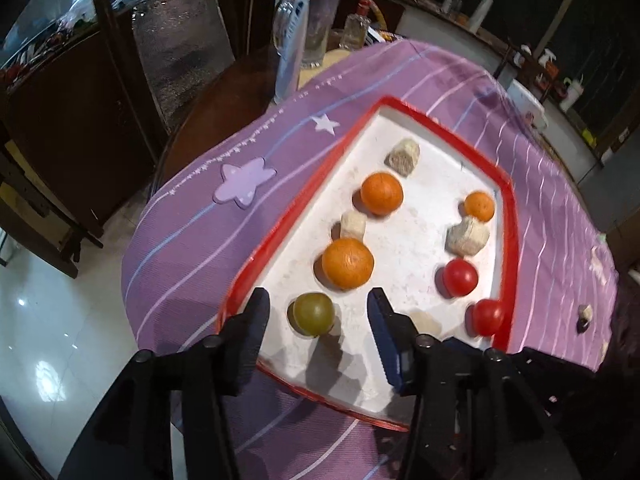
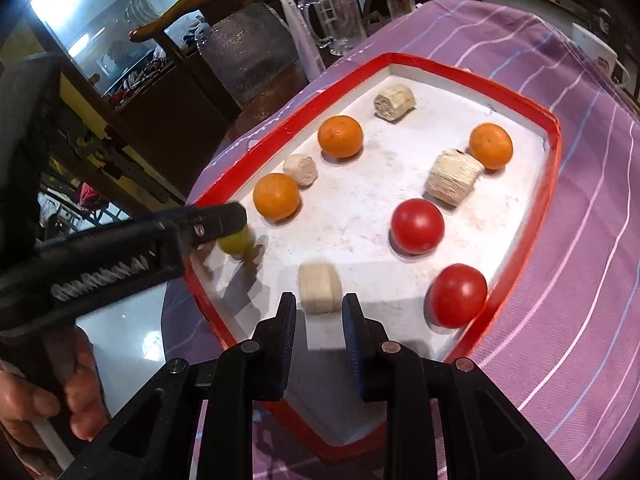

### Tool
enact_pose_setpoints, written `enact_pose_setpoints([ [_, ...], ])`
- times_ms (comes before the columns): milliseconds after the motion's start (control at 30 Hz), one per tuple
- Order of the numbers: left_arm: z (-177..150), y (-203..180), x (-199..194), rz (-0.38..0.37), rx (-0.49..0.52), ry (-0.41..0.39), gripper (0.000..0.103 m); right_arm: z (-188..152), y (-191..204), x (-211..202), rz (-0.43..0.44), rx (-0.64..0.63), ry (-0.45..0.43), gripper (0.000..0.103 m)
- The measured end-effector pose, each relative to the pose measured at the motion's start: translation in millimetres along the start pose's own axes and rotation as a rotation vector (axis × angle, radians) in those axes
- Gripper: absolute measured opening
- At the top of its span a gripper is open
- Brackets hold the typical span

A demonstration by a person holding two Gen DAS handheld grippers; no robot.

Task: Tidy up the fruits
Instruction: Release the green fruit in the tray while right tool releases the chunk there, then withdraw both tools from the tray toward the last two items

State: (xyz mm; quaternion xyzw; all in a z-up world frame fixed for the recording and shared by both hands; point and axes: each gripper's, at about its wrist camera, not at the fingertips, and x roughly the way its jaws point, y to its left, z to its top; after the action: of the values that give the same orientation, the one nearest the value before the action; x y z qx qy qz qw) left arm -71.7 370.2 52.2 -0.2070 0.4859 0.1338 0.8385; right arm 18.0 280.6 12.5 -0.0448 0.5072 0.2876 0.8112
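Both wrist views look steeply down from close by — sharing the red-rimmed tray [image 1: 508, 216] [image 2: 554, 168]

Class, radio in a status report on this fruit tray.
Left tool open around green fruit, not pressing. Right tool shut, empty, above pale stalk piece. Tray path unobstructed.

A white tray with a red rim [image 1: 510, 216] lies on a purple cloth with thin white and pale-blue stripes and star patches [image 1: 192, 216]. On the tray: round orange fruits [image 1: 347, 263], glossy red tomatoes [image 2: 417, 225], one yellow-green round fruit [image 1: 311, 313] and pale beige fibrous chunks [image 2: 452, 176].
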Motion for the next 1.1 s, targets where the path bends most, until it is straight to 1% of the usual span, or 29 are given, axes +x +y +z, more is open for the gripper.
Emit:
enact_pose_setpoints([
  [100, 2.9, 1.9, -6.1, -0.010, -0.015, -0.003, 0.052, 2.8, 1.2, -3.5, -0.018, -0.008, -0.007, 0.027],
  [233, 1.7, -5.6, -17.5, -0.009, -0.004, -0.022, 0.053, 0.2, -4.7, -20.5, -0.026, -0.004, -0.031, 0.027],
  [333, -1.7, -16.4, -23.6, -0.001, 0.013, -0.035, 0.059, -4.9, -14.8, -35.1, -0.033, 0.028, -0.052, 0.028],
  [500, -9.8, -40.8, -28.2, 0.021, 0.053, -0.039, 0.059, -21.5, -40.1, -61.5, -0.029, 0.100, -0.081, 0.028],
  [667, -20.8, -86.3, -36.0, 0.052, 0.147, -0.054, 0.059, -43.2, -67.7, -85.3, -0.045, 0.147, -0.095, 0.028],
  [733, -25.8, -110.1, -41.8, 0.067, 0.201, -0.072, 0.059, -54.4, -83.8, -98.4, -0.057, 0.176, -0.105, 0.028],
  [800, -30.4, -133.7, -48.5, 0.079, 0.254, -0.096, 0.062, -64.5, -98.3, -109.9, -0.070, 0.205, -0.114, 0.028],
  [833, -33.6, -146.8, -52.5, 0.083, 0.281, -0.111, 0.066, -69.3, -105.7, -115.6, -0.077, 0.221, -0.120, 0.028],
  [867, -36.3, -156.8, -55.4, 0.084, 0.301, -0.124, 0.069, -74.0, -113.8, -121.6, -0.085, 0.237, -0.126, 0.028],
  [933, -40.3, -180.2, -60.9, 0.085, 0.346, -0.147, 0.070, -84.5, -130.2, -134.9, -0.102, 0.268, -0.140, 0.028],
  [1100, -48.8, -222.6, -69.1, 0.072, 0.416, -0.171, 0.070, -110.0, -169.7, -170.3, -0.145, 0.347, -0.179, 0.028],
])
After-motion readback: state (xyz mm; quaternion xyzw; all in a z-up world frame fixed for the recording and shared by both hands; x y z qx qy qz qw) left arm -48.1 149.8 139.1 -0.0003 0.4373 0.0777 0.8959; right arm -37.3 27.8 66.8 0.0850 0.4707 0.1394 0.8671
